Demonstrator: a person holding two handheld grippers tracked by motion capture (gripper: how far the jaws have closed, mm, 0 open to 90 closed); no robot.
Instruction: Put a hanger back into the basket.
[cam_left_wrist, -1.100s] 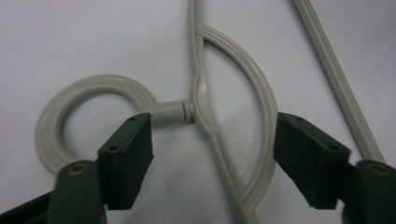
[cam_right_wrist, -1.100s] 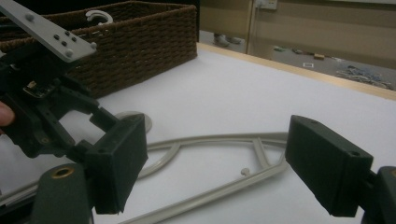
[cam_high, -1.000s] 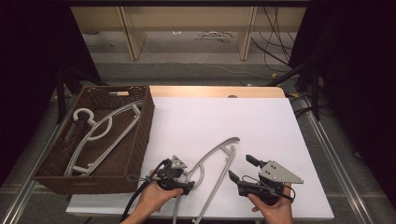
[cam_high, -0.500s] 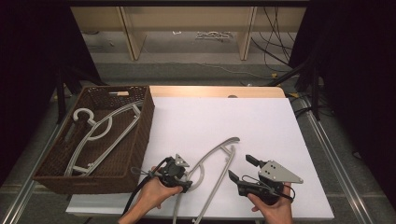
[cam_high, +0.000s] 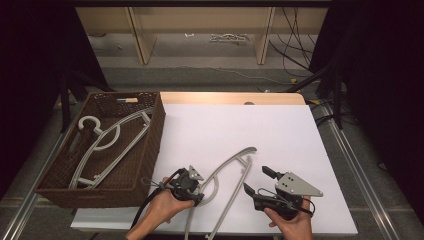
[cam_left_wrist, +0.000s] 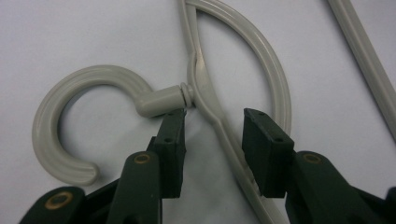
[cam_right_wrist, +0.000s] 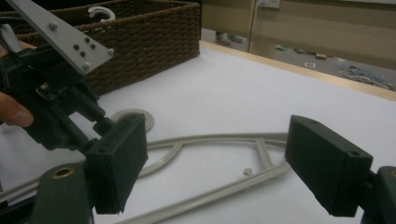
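Hanger (cam_high: 227, 175), grey plastic, lies flat on the white desk (cam_high: 260, 130) between my two tools, its neck between the jaws of the left hand-held gripper (cam_left_wrist: 212, 140). Those jaws have just been closing; a gap remains on each side of the neck, so I judge the grasp not yet made. The right hand-held gripper (cam_high: 257, 181) is spread wide and holds nothing, just right of the hanger's bar. One hanger (cam_high: 107, 142) already lies in the wicker basket (cam_high: 155, 135), left of the left tool; lifting and placing this one remains. The left gripper view reveals the hook (cam_left_wrist: 74, 116) and the neck joint, hidden under my hand from above; the high view alone gives the basket's contents.
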